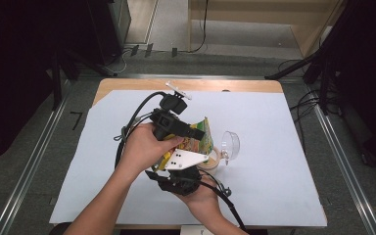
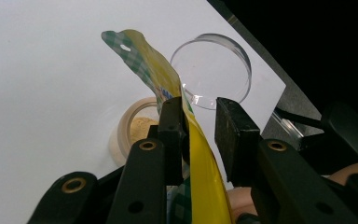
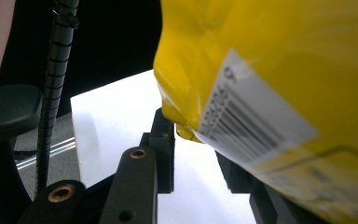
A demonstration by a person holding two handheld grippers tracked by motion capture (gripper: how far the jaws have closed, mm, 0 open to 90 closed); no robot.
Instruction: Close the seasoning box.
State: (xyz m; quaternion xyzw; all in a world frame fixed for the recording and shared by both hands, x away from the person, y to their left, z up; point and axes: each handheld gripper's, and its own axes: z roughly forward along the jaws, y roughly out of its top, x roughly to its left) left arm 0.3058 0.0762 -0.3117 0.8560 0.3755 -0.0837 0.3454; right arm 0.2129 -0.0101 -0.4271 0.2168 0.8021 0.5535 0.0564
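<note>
White sheeting covers the surface (image 1: 274,127), where a yellow pouch (image 1: 196,139) is tipped over a small jar (image 1: 211,164) of powder, its clear lid (image 1: 231,144) lying just beside. Left tongs (image 2: 198,119) grip the pouch; whether the right tongs (image 3: 198,154) clamp it I cannot tell. Pouring seems underway; next, tilt gently to avoid spilling.

The white counter (image 1: 274,127) is evenly bright from overhead, with only faint shadows; the room around it lies dark. In the left gripper view it washes out pale. The yellow pouch (image 3: 284,70) looms close and blurred, its barcode label soft.
</note>
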